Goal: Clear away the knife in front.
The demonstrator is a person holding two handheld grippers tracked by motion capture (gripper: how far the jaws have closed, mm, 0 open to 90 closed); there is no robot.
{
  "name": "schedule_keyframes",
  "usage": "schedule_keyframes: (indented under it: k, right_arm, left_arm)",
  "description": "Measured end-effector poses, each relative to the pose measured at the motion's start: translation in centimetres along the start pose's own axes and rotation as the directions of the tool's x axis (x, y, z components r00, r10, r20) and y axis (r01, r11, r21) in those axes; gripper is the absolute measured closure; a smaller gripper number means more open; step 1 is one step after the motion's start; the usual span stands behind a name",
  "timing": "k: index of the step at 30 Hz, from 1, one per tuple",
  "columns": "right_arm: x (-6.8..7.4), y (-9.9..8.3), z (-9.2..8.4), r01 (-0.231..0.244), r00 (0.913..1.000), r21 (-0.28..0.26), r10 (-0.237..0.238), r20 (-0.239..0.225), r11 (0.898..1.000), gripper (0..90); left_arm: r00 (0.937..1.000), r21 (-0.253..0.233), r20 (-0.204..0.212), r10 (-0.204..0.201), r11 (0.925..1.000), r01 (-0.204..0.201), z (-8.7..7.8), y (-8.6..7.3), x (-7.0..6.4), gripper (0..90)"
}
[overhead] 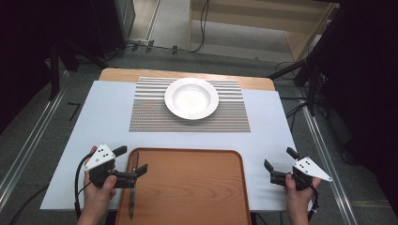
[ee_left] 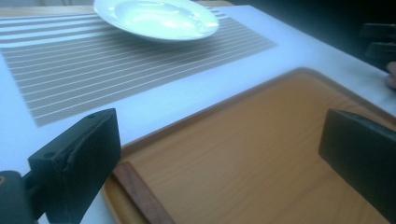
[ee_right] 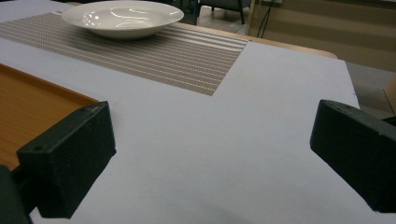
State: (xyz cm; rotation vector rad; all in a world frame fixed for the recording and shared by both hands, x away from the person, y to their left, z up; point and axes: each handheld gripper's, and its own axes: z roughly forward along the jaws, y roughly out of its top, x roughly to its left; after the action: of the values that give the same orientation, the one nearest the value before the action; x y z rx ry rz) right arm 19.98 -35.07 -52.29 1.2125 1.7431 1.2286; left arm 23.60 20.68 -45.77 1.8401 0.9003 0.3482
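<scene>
Our left gripper (overhead: 131,160) stands with its jaws spread wide and nothing between them, over the left edge of the flat orange-brown wooden tray (overhead: 187,187). Just at its 6 o'clock a slim wooden-handled knife (overhead: 132,192) lies along the tray's left rim. Our right gripper (overhead: 279,162) gapes equally wide over the white table (overhead: 108,112), at 3 o'clock of the tray.

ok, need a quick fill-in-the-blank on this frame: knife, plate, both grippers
1. The knife lies on the wooden ____.
2. The white plate sits on the striped ____.
3. The left hand-held gripper has its jaws ____ above the knife's handle.
4. The right hand-held gripper holds ____.

Missing words: tray; placemat; open; nothing
</scene>
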Motion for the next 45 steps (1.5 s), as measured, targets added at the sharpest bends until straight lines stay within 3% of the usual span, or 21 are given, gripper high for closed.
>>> schedule_keyframes:
  k: [15,26,45]
  right_arm:
    - [0.0,0.0,0.0,0.002,1.0,0.001,-0.002,0.002,1.0,0.0]
    - [0.0,0.0,0.0,0.001,1.0,0.001,-0.001,0.002,1.0,0.0]
    - [0.0,0.0,0.0,0.002,1.0,0.003,-0.002,0.005,1.0,0.0]
  left_arm:
    - [0.9971,-0.018,-0.077,0.005,0.9998,-0.006,-1.5,-0.4,2.1,0.0]
    - [0.9938,-0.025,-0.111,0.002,0.9997,-0.005,-2.7,-1.0,3.7,0.0]
    - [0.9844,-0.028,-0.176,-0.004,0.9996,-0.001,-4.6,-2.4,6.8,0.0]
